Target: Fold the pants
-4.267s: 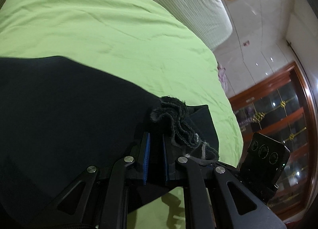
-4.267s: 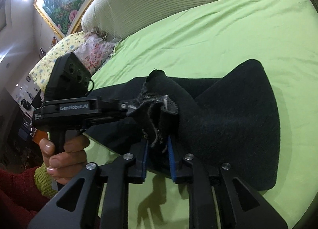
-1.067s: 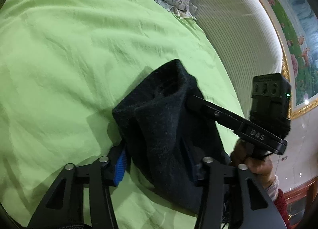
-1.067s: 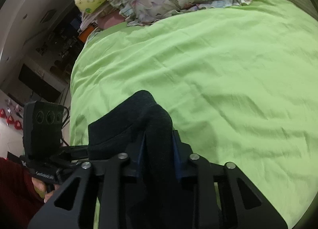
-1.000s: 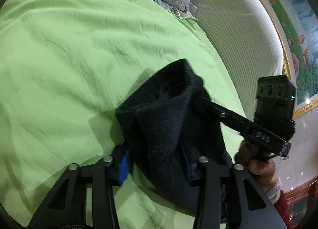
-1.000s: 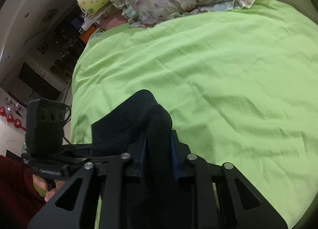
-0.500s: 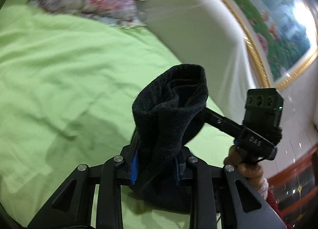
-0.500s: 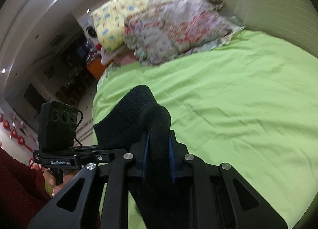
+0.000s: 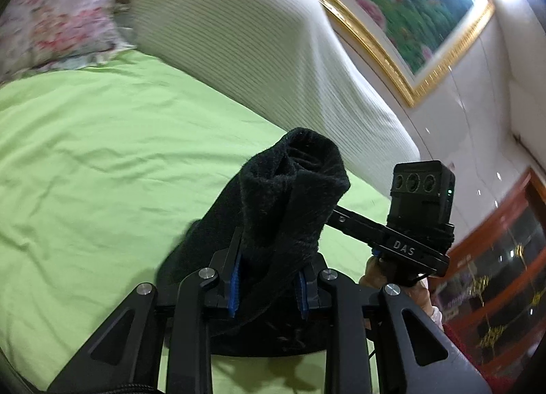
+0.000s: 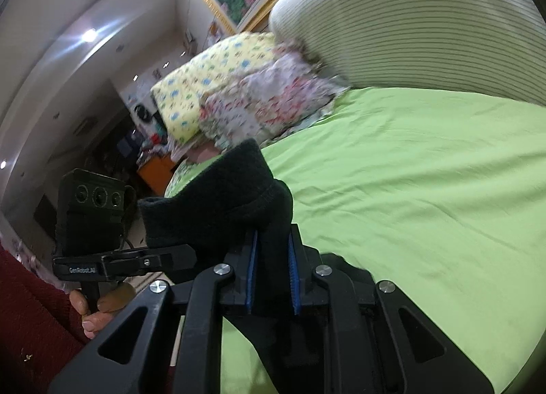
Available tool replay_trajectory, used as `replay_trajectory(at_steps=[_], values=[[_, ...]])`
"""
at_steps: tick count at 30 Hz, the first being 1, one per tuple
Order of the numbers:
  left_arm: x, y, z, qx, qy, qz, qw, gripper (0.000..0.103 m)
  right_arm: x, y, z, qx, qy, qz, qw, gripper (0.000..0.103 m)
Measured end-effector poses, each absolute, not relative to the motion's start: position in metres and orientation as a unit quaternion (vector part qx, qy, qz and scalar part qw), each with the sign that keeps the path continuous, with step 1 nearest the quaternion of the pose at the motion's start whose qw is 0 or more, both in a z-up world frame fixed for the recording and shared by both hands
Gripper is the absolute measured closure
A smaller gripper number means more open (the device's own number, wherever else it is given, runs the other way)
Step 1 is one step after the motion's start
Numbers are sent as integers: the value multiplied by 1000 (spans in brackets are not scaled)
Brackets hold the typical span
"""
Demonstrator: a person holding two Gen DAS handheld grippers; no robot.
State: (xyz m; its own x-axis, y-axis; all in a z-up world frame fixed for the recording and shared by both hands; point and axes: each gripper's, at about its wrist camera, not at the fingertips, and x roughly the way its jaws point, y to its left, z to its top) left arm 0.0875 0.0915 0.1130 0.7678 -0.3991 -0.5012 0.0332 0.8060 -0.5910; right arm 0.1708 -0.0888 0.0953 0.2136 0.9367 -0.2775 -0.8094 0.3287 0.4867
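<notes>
The black pants [image 9: 290,196] are bunched and lifted above the green bed sheet [image 9: 102,162]. My left gripper [image 9: 269,278] is shut on a thick wad of the pants, which stands up past its blue pads. My right gripper [image 10: 273,274] is shut on another part of the same pants [image 10: 221,202]. Each gripper shows in the other's view: the right gripper [image 9: 402,240] at the right, the left gripper [image 10: 112,257] at the left. The two are close together with the cloth between them. The lower part of the pants is hidden below the fingers.
A white ribbed headboard [image 9: 273,52] lines the far side of the bed. Floral pillows [image 10: 266,103] and a yellow pillow [image 10: 204,86] lie at one end. A framed painting [image 9: 392,1] hangs on the wall. A wooden cabinet [image 9: 494,274] stands at the right.
Both grippers have risen and tilted up with the pants held between them. The views have swung from the sheet toward the headboard and pillows. The left jaws closed tighter on the cloth.
</notes>
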Motion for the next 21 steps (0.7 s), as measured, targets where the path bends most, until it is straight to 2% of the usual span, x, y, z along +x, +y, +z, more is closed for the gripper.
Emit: replay_trajectory(at_steps=[11, 21], values=[[99, -20, 106, -211, 363, -179, 890, 79, 159, -164, 53, 193, 267, 516, 790, 86], [108, -74, 87, -166, 395, -208, 879, 79, 148, -202, 22, 233, 271, 483, 799, 87]])
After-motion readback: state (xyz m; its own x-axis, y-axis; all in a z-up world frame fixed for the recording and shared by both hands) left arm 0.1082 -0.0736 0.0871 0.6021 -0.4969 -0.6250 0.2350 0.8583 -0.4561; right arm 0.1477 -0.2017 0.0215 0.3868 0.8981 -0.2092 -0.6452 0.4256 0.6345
